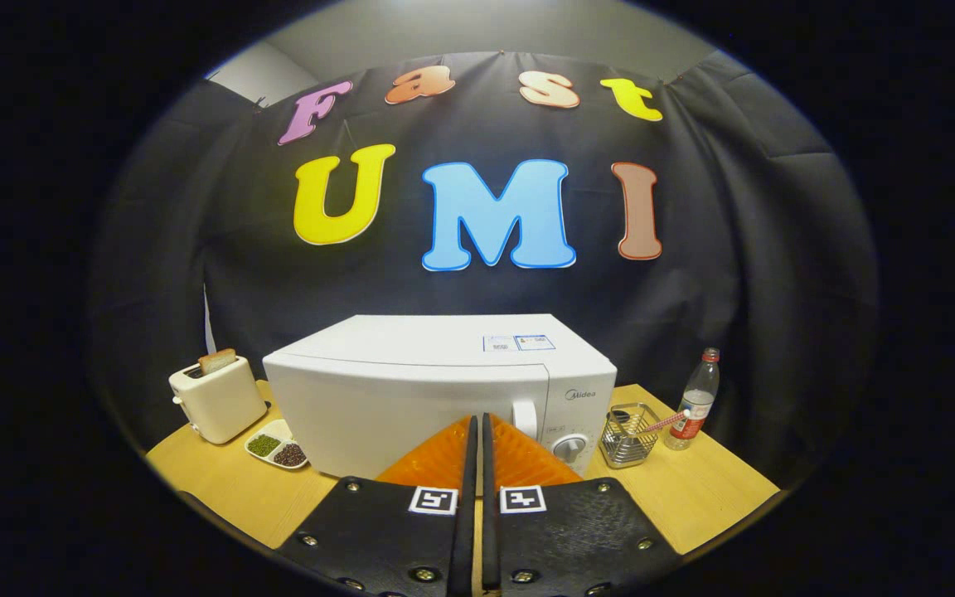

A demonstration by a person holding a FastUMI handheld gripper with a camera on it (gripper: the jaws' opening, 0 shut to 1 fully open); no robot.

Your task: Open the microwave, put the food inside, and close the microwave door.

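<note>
Gripper (476, 427) fingers pressed together, holding nothing, tips before shut microwave (436, 398) door. Toaster (216, 398) and dish (277, 448) left; basket (628, 435), bottle (697, 400) right, near table (693, 497) edge.

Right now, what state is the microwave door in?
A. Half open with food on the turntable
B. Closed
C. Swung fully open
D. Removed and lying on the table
B: the microwave door sits flush with the white front, its handle beside the control dial; the gripper hangs in front of it with its jaws together and nothing between them.
</note>
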